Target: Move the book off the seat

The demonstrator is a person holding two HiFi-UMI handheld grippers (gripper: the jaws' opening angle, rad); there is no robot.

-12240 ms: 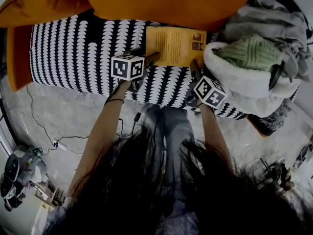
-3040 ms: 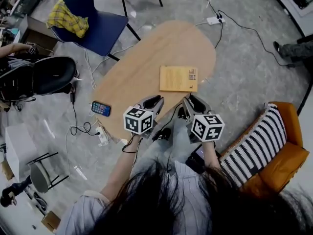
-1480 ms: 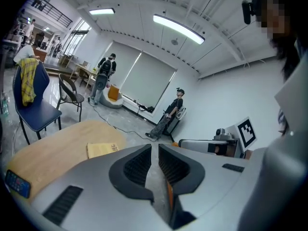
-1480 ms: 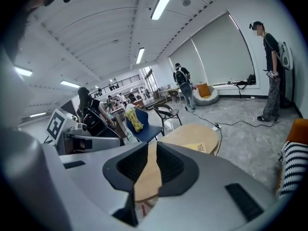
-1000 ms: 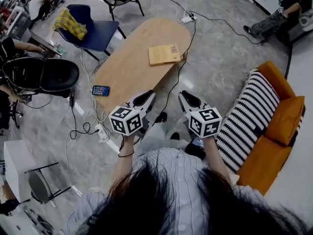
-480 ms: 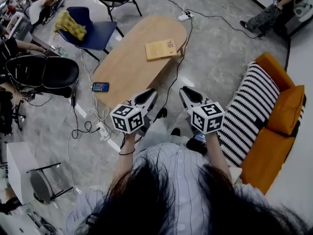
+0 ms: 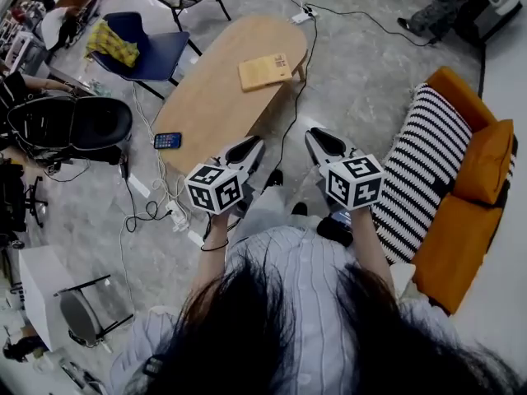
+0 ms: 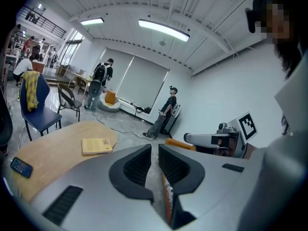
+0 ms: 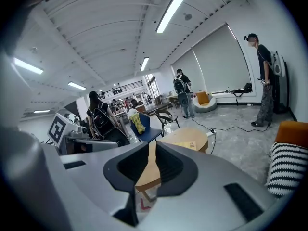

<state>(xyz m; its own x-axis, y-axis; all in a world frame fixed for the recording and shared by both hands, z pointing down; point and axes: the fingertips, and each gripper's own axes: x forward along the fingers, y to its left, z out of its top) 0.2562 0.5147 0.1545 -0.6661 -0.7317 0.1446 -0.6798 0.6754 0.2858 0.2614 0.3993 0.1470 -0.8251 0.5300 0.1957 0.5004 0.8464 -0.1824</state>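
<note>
Since the book (image 7: 265, 72) lies flat at the far end of the wooden surface (image 7: 216, 105), well apart from the striped seat (image 7: 424, 167) of the orange sofa (image 7: 486, 171), we judge the move done. The part of the seat we see bears nothing.

Left claw (image 7: 249, 144): jaws pressed together, nothing between them. Right claw (image 7: 317, 138): closed likewise, empty. Both hang in front of us over the floor, short of the surface and nowhere near the book.

A phone (image 7: 167, 141) lies on the surface's near end, apart from the book.

Left to do, by our reckoning: nothing with the book itself.
</note>
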